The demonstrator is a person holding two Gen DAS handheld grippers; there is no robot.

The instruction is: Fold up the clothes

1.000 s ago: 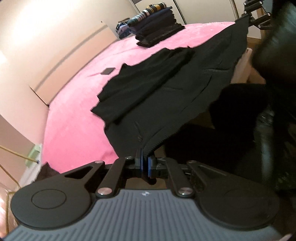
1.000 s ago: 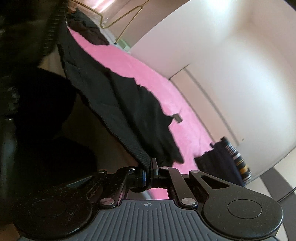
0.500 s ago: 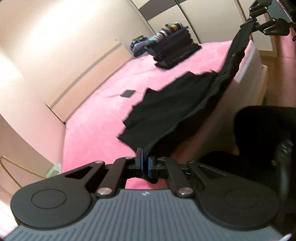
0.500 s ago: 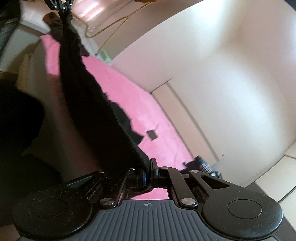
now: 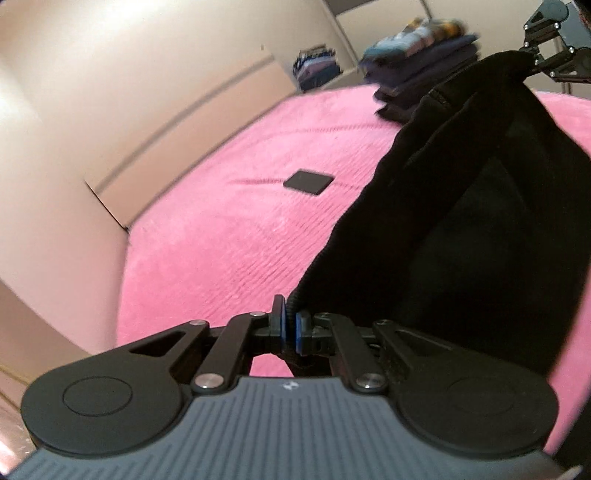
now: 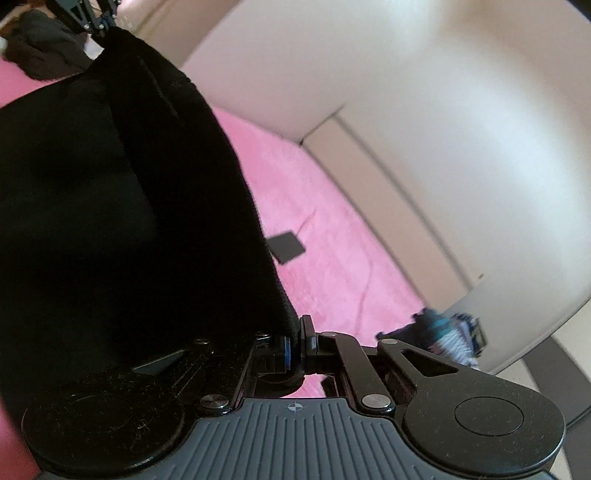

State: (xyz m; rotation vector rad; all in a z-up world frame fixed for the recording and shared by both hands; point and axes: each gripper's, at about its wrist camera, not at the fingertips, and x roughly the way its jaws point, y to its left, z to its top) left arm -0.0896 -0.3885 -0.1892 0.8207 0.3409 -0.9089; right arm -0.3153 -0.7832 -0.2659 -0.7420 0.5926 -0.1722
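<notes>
A black knit garment (image 5: 461, 229) hangs stretched between my two grippers above the pink bed (image 5: 229, 236). My left gripper (image 5: 290, 325) is shut on one ribbed corner of it. The other corner is pinched by my right gripper (image 5: 532, 61), seen far off at the top right. In the right wrist view the same black garment (image 6: 110, 206) fills the left half, with my right gripper (image 6: 295, 345) shut on its ribbed edge and my left gripper (image 6: 101, 27) holding the far corner at the top left.
A small flat black square (image 5: 308, 181) lies on the pink bed cover. A stack of folded dark and striped clothes (image 5: 417, 74) sits at the bed's far end, by a beige wall and cupboards. A dark heap of clothing (image 6: 40, 55) lies at the opposite end.
Both grippers have carried the garment from over the bed's edge to above the pink cover. The garment no longer drapes flat; it now hangs taut and lifted between them.
</notes>
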